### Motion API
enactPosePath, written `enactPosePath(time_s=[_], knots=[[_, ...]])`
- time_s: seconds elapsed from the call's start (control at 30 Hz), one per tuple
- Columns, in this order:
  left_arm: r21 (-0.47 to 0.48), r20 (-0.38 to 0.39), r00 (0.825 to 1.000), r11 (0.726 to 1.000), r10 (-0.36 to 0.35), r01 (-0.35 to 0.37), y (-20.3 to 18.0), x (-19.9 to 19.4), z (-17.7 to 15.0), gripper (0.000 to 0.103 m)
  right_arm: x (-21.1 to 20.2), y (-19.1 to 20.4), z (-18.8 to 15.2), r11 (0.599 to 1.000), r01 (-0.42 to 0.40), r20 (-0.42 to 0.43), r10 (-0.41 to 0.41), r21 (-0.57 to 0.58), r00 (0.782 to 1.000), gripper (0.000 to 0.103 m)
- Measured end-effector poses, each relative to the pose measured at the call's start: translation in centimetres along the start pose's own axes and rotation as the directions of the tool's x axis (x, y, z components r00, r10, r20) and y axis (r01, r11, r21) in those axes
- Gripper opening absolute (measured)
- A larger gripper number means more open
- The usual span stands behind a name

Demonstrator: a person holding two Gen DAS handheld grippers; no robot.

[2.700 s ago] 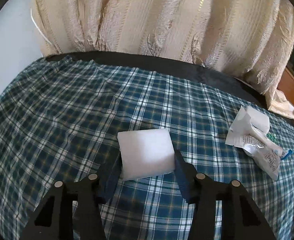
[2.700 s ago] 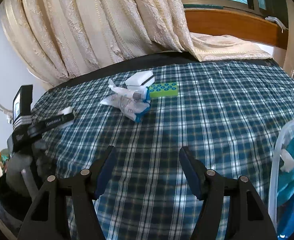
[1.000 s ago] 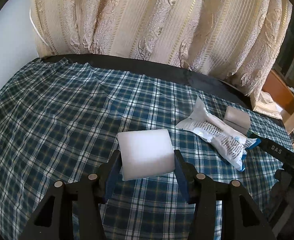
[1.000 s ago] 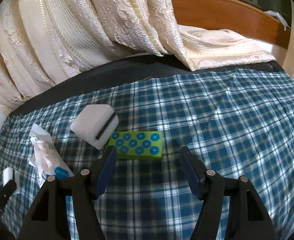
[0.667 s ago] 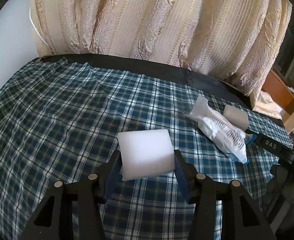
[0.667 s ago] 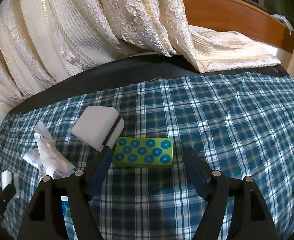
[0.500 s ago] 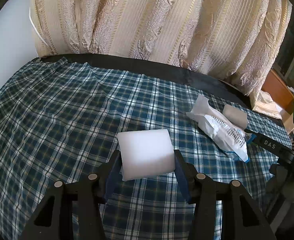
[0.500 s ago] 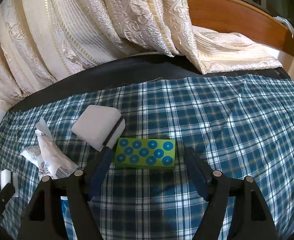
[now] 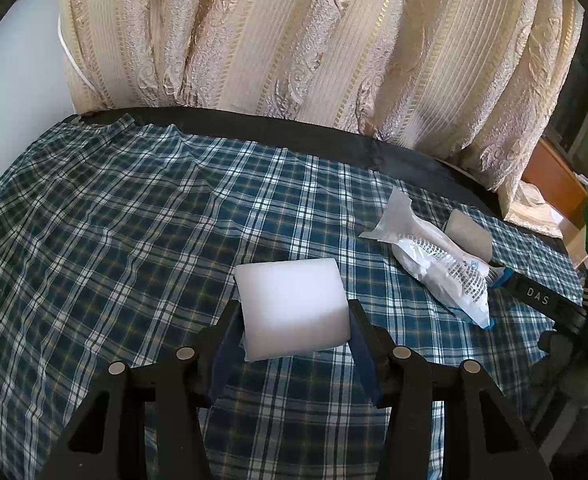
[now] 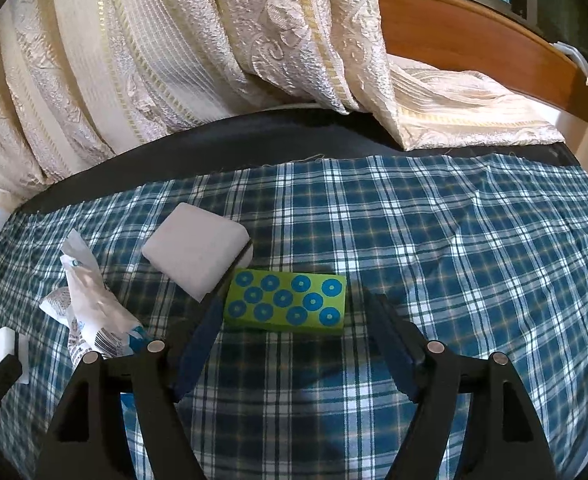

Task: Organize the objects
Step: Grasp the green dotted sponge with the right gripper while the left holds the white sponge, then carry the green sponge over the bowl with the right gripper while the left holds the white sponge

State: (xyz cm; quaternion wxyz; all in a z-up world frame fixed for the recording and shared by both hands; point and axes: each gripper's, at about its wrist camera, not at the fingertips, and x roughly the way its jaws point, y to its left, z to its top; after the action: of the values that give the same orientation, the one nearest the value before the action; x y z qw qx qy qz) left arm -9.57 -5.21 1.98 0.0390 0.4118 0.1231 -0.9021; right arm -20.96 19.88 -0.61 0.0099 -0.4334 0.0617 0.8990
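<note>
My left gripper (image 9: 291, 320) is shut on a white foam block (image 9: 291, 306) and holds it over the plaid cloth (image 9: 113, 240). A white plastic packet (image 9: 440, 266) and a second white block (image 9: 470, 236) lie to its right. In the right wrist view my right gripper (image 10: 294, 320) is open, its fingers either side of a green block with blue dots (image 10: 285, 302) lying on the cloth. The second white block (image 10: 195, 250) touches the green block's left end. The packet (image 10: 93, 312) lies further left.
Cream curtains (image 9: 314, 48) hang behind the table's dark far edge (image 10: 253, 140). A wooden window sill (image 10: 474, 44) runs at the back right. The right gripper's body (image 9: 574, 312) shows at the right in the left wrist view.
My right gripper has moved in over the green block, which now lies between its open fingers. My left gripper still holds the white block and has barely moved.
</note>
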Motion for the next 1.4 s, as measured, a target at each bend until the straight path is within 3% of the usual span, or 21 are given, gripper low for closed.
enactPosePath(time_s=[0.4,0.47,0.57,0.83,1.17,1.4], knots=[[0.002,0.001,1.0,1.0,0.001,-0.001,0.0,0.0,-0.1,0.054,0.4,0.1,0.2,0.998,0.045,0.001,-0.045,-0.038,0.999,0.076],[0.002,0.002,1.0,1.0,0.0,0.0,-0.2,0.0,-0.2,0.054,0.6,0.3,0.4,0.998,0.05,0.001,-0.05,-0.041,0.999,0.074],[0.005,0.003,1.0,1.0,-0.001,0.001,-0.2,-0.1,-0.2,0.054,0.4,0.1,0.3,0.997,0.064,0.006,-0.064,-0.046,0.998,0.062],[0.023,0.016,1.0,0.999,-0.025,0.025,-0.7,-0.7,-0.3,0.054,-1.1,-1.5,-0.6,0.999,0.045,0.007,-0.045,-0.012,0.999,0.061],[0.06,0.042,0.995,0.995,-0.088,0.086,-1.7,-2.1,-0.3,0.054,-5.2,-1.9,-1.8,0.999,0.024,0.05,-0.026,0.033,0.998,0.061],[0.091,0.059,0.983,0.982,-0.173,0.167,-2.7,-3.5,-0.4,0.054,-8.8,-1.7,-3.0,0.999,-0.004,0.089,0.001,0.034,0.996,0.061]])
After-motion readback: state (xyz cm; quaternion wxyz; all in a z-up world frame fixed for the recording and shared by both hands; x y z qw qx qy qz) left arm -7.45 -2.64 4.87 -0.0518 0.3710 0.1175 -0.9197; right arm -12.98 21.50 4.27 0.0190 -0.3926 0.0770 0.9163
